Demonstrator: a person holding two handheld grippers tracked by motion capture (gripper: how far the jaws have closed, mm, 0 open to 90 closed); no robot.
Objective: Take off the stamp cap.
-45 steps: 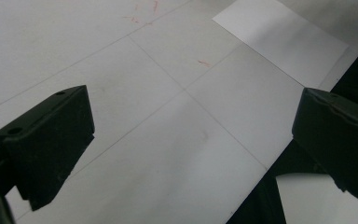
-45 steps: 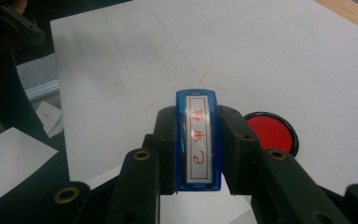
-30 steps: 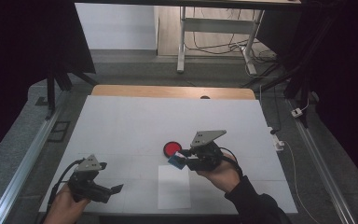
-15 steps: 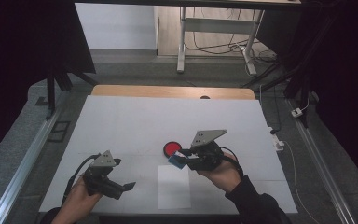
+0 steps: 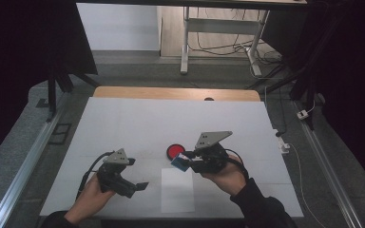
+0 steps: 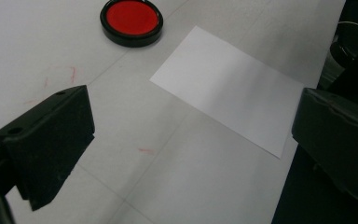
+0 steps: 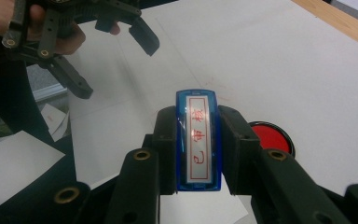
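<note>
The right gripper (image 5: 186,160) is pinching a blue stamp (image 7: 198,140), its two black jaws pressing flat against the stamp's long sides; in the right gripper view the stamp is standing on edge between the jaws, showing a white label with red characters inside a red frame. In the high view the blue stamp (image 5: 181,161) is hanging just above the white table (image 5: 123,123), near the middle of its near half, with the person's right hand (image 5: 228,175) gripping the tool from about four o'clock of it. Just beyond the stamp, at roughly eleven o'clock, a round red ink pad (image 5: 175,151) in a black rim is lying flat on the table, close to the stamp but apart from it. Directly below, at about six o'clock of the stamp, a blank sheet of white paper (image 5: 177,190) is lying flat, reaching toward the table's near edge. Off at about nine o'clock of the paper, the left gripper (image 5: 140,187) is hovering with its jaws spread wide and nothing between them, its tips pointing toward the paper, the left hand (image 5: 88,199) holding it from behind and a black cable looping off its back. In the left gripper view the paper (image 6: 228,105) is showing between the open jaws, with the ink pad (image 6: 131,21) at about eleven o'clock of it, well apart from both jaws.
</note>
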